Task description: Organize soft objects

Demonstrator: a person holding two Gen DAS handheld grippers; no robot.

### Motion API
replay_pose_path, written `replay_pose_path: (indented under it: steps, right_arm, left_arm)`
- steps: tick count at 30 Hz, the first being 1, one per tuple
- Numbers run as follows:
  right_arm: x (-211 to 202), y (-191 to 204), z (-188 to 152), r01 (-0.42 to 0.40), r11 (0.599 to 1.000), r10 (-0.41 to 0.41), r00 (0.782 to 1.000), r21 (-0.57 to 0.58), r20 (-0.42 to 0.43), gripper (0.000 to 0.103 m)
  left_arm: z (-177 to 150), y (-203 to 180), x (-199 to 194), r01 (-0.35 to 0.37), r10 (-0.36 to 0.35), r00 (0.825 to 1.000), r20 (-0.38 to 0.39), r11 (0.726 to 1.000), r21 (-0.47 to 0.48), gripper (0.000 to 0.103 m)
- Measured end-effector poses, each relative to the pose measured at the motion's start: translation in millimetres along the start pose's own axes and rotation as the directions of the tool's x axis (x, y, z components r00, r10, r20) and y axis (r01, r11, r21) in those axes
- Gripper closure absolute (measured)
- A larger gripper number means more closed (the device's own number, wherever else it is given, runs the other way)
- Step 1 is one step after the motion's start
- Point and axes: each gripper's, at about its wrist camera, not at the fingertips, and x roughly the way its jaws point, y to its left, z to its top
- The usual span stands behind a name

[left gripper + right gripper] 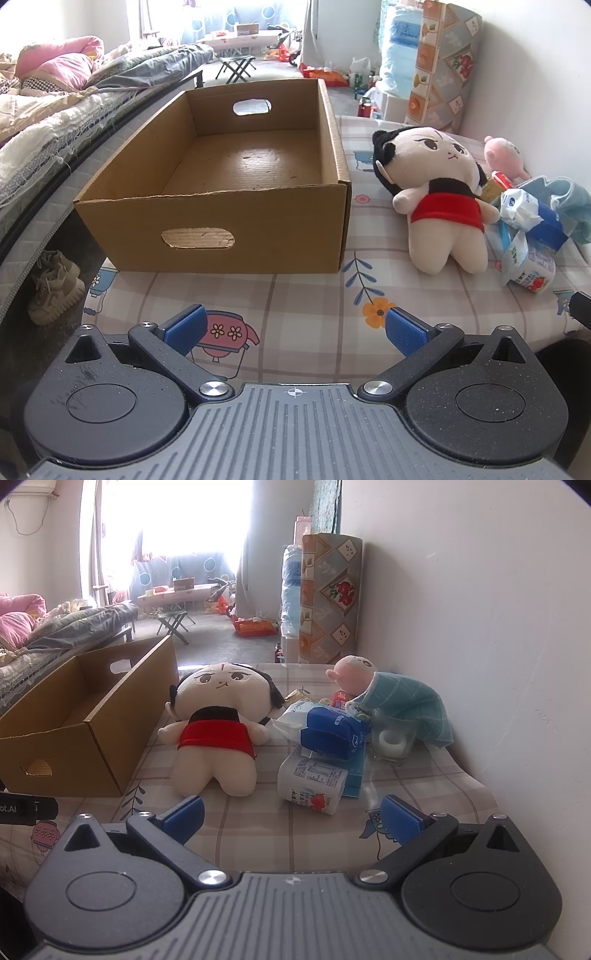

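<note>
A plush doll (439, 195) with black hair and a red skirt lies on its back on the checked tablecloth, right of an open cardboard box (221, 236); both also show in the right wrist view, doll (218, 731) and box (74, 746). A small pink plush (351, 675) and a teal cloth (410, 709) lie near the wall. My left gripper (293, 328) is open and empty, in front of the box. My right gripper (291, 816) is open and empty, short of the doll's feet.
Beside the doll lie a blue tissue pack (332, 734), a milk carton (314, 786), a glass with a tape roll (391, 742) and snack packets. The wall (480, 627) bounds the right. A bed (44, 122) and shoes (55, 288) lie at the left.
</note>
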Motion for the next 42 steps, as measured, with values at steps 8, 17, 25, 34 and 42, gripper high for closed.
replay_pose_path:
  steps: [8, 17, 25, 34, 42]
  right_arm:
    - [-0.9, -1.5, 0.5, 0.005, 1.0, -0.005, 1.0, 0.003, 0.002, 0.0]
    - [-2.7, -1.6, 1.5, 0.005, 1.0, -0.005, 1.0, 0.002, 0.004, 0.0]
    - [-2.9, -1.1, 2.3, 0.006, 1.0, -0.006, 1.0, 0.003, 0.005, 0.0]
    - [-0.8, 1.0, 2.0, 0.023, 1.0, -0.023, 1.0, 0.002, -0.002, 0.0]
    - [0.3, 0.6, 0.3, 0.035, 0.999, -0.035, 0.999, 0.001, -0.007, 0.0]
  left_arm:
    - [-0.2, -0.2, -0.1, 0.0, 0.0, 1.0, 0.0, 1.0, 0.001, 0.0]
    - [-1.2, -0.2, -1.0, 0.001, -0.001, 1.0, 0.0, 1.0, 0.003, 0.0]
    - [-1.3, -0.6, -1.0, 0.0, 0.0, 1.0, -0.002, 1.0, 0.004, 0.0]
    - [-1.5, -0.6, 2.1, 0.004, -0.004, 1.0, -0.008, 1.0, 0.017, 0.0]
    - [-2.0, -9.2, 4.5, 0.062, -0.061, 0.998, -0.028, 0.996, 0.063, 0.0]
